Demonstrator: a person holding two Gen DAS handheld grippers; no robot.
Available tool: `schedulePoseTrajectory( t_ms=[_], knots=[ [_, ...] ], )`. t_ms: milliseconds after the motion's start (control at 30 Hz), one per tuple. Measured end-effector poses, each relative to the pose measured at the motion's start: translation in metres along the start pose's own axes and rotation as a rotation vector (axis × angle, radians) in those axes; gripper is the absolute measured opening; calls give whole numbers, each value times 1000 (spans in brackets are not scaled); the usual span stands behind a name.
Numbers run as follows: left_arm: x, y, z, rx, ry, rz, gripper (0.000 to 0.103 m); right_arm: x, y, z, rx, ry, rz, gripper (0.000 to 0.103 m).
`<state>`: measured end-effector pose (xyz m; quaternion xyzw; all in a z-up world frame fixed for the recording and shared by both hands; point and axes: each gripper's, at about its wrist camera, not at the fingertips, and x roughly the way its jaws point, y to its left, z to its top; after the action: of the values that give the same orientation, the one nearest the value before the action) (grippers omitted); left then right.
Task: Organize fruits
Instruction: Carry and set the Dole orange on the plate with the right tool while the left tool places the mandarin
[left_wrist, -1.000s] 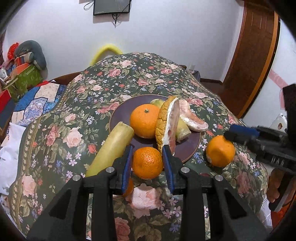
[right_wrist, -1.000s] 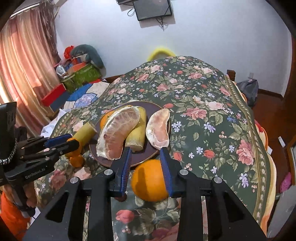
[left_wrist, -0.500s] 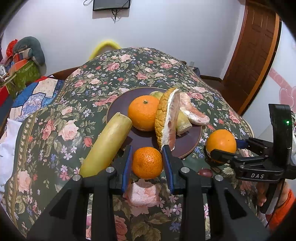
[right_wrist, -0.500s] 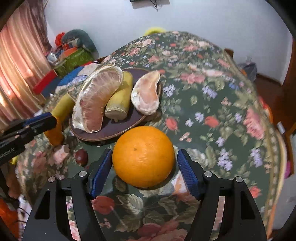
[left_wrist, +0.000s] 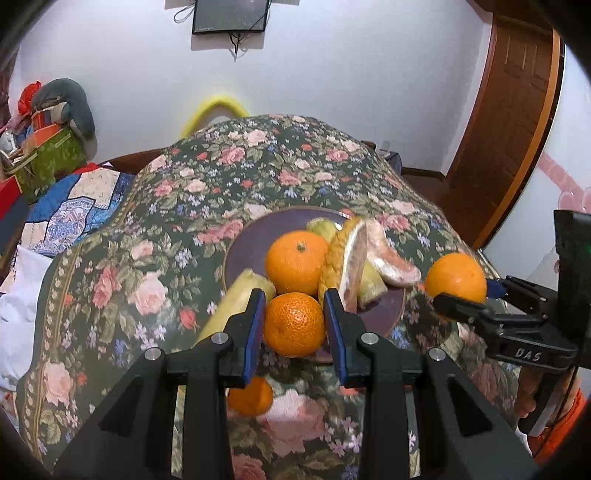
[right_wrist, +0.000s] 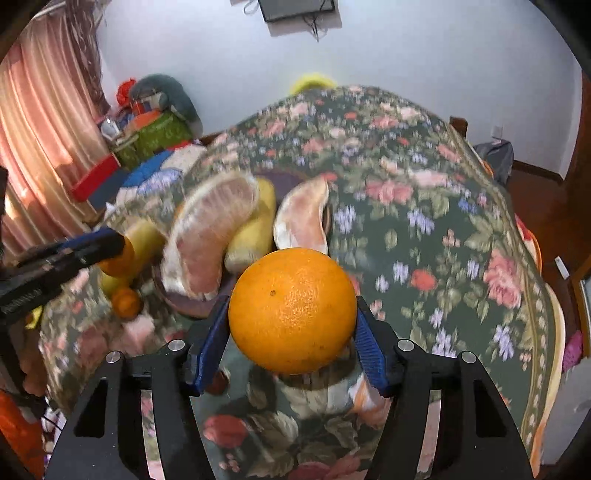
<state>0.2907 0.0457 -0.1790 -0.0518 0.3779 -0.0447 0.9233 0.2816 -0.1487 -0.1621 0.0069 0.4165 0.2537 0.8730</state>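
Floral-cloth counter (left_wrist: 155, 236) with a dark plate (left_wrist: 243, 254) as the landmark. Left tongs (left_wrist: 294, 323) clamped tight on a small mandarin (left_wrist: 294, 324), right at the plate's near rim. Right tongs (right_wrist: 291, 328) closing, pads up against both sides of a big orange (right_wrist: 292, 310), off the plate's right edge. On the plate: another orange (left_wrist: 295, 261) plus pomelo wedges (left_wrist: 351, 266).

Saw home bedroom: floral bedspread (left_wrist: 280, 173) ahead, pink curtain (right_wrist: 40, 122) far left, wall-mounted TV (left_wrist: 229, 14), wooden door (left_wrist: 506, 110) right.
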Motion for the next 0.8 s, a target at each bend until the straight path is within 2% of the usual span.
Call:
schedulePoseTrajectory(
  t_ms=[200,400,800],
  knots=[
    [3,7,20,-7,-37,5,32,-3,1,30,-3,-62,-4,60],
    [18,15,36,-18,-51,16,32,4,1,53,-13,-87,-14,60],
    [65,39,45,-74,-3,29,32,48,3,85,-44,-72,-50,60]
  ],
)
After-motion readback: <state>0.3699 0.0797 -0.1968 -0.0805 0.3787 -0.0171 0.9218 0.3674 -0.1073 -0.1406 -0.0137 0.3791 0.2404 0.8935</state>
